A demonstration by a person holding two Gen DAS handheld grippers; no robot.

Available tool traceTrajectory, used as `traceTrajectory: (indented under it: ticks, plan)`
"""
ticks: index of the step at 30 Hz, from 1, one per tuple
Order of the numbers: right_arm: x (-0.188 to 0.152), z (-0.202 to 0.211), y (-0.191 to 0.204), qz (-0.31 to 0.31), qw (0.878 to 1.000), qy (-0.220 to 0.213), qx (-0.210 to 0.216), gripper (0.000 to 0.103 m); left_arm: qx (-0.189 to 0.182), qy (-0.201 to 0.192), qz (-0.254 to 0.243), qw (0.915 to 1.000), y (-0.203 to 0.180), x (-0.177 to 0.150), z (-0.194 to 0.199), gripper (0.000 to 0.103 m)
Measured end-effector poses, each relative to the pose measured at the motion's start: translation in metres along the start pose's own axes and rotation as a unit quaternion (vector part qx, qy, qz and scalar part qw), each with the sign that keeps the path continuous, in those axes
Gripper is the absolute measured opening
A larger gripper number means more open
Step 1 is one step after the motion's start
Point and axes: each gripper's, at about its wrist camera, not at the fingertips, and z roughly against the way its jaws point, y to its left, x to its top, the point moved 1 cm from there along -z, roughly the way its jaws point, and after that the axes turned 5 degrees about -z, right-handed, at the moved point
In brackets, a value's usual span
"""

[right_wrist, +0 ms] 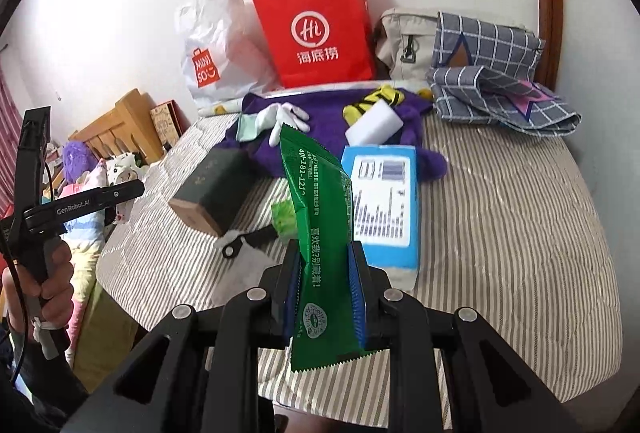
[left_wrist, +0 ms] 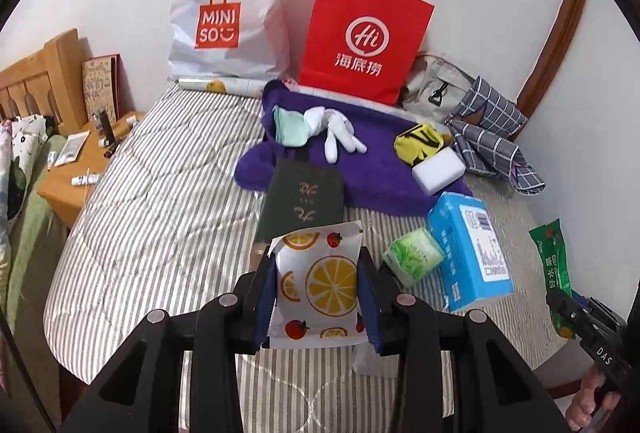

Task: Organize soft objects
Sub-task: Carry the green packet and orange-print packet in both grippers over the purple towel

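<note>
My left gripper [left_wrist: 316, 257] is shut on a white packet printed with orange slices and strawberries [left_wrist: 330, 285], held up over the striped bed [left_wrist: 160, 217]. My right gripper [right_wrist: 324, 253] is shut on a green foil packet [right_wrist: 312, 189], also lifted; this green packet [left_wrist: 554, 265] shows at the right edge of the left wrist view. On the bed lie a blue tissue pack [left_wrist: 472, 253], a small green tissue pack [left_wrist: 414, 257], a dark green box [left_wrist: 304, 197], a white sponge [left_wrist: 438, 169], a yellow-black item [left_wrist: 418, 145], white gloves [left_wrist: 338, 133] and a mint cloth [left_wrist: 288, 125] on a purple towel [left_wrist: 360, 169].
A red paper bag [left_wrist: 364, 37] and a white Miniso bag [left_wrist: 228, 25] stand against the wall at the far side. A beige backpack [left_wrist: 432, 81] and grey checked cloth [left_wrist: 492, 125] lie at the far right. A wooden nightstand [left_wrist: 68, 189] with small items stands left of the bed.
</note>
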Motion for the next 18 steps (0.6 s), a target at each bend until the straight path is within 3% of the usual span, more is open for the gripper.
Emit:
traceTrajectory:
  ticks: [18]
  plan:
    - [0.066, -0.005, 0.003, 0.010, 1.000, -0.028, 0.010, 0.022, 0.008, -0.028, -0.003, 0.9996, 0.001, 0.050, 0.003, 0.037]
